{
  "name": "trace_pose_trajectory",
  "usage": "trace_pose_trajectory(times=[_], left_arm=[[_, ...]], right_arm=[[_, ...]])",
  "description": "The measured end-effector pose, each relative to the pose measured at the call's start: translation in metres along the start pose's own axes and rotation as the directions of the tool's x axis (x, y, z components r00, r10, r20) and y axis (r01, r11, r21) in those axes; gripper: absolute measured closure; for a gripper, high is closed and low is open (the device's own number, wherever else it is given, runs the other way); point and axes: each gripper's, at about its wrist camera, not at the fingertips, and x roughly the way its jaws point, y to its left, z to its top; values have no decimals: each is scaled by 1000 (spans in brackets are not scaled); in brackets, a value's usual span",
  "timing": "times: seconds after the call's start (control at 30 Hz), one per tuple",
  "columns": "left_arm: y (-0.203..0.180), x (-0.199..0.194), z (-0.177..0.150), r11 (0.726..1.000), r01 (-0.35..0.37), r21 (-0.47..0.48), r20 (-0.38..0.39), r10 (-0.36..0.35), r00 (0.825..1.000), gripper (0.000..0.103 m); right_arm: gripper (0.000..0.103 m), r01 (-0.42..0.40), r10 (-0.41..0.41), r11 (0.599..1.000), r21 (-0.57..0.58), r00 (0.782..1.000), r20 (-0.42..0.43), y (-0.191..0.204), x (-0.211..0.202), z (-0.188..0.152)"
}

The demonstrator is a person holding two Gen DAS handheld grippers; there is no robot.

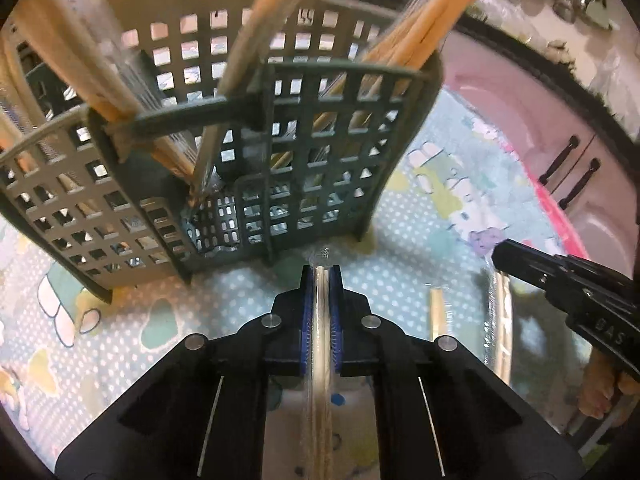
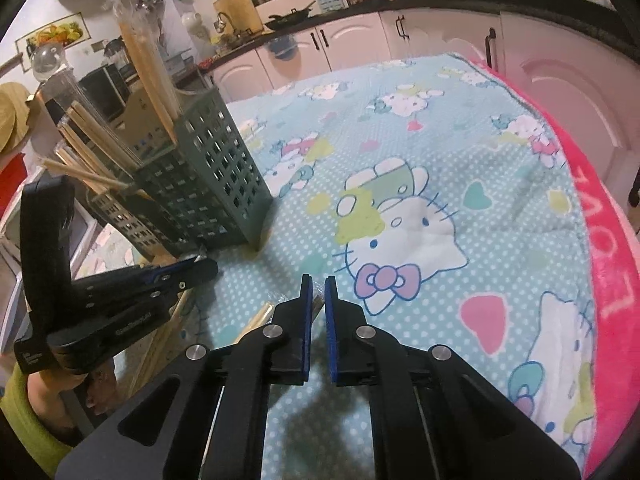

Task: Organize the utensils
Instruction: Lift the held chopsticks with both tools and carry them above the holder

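Observation:
A green perforated utensil holder [image 1: 304, 152] stands on the patterned cloth; it also shows in the right wrist view [image 2: 208, 188] at the left. Wrapped wooden chopsticks [image 1: 420, 28] stand in its compartments. My left gripper [image 1: 321, 276] is shut on a clear-wrapped chopstick packet [image 1: 321, 320], just in front of the holder's base. My right gripper [image 2: 319, 284] has its jaws slightly apart with nothing between them, above more wrapped chopsticks [image 2: 260, 318] lying on the cloth. The left gripper shows in the right wrist view [image 2: 200, 268], and the right gripper's fingertips show in the left wrist view [image 1: 504, 254].
A blue cartoon-print cloth [image 2: 440, 160] with a pink border [image 2: 616, 272] covers the table. White kitchen cabinets [image 2: 360, 40] and a cluttered counter lie behind. Another wrapped packet [image 1: 500, 320] lies on the cloth at the right in the left wrist view.

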Motion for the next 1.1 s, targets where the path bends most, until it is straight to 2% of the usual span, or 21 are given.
trace_pose_trajectory(times=[0.2, 0.4, 0.67, 1.1], left_arm=[[3, -36, -4, 997, 67, -31, 68, -64, 996, 101], [5, -74, -4, 995, 88, -44, 157, -80, 984, 101], [27, -128, 0, 992, 98, -83, 281, -71, 957, 102], [51, -176, 5, 981, 118, -151, 412, -47, 910, 102]], right_arm=[[97, -9, 10, 1000, -8, 999, 52, 4, -23, 6], [98, -33, 36, 999, -30, 995, 96, 13, -45, 12], [98, -50, 66, 994, -99, 983, 169, 39, -77, 21], [99, -86, 131, 979, -186, 960, 246, 80, -116, 32]])
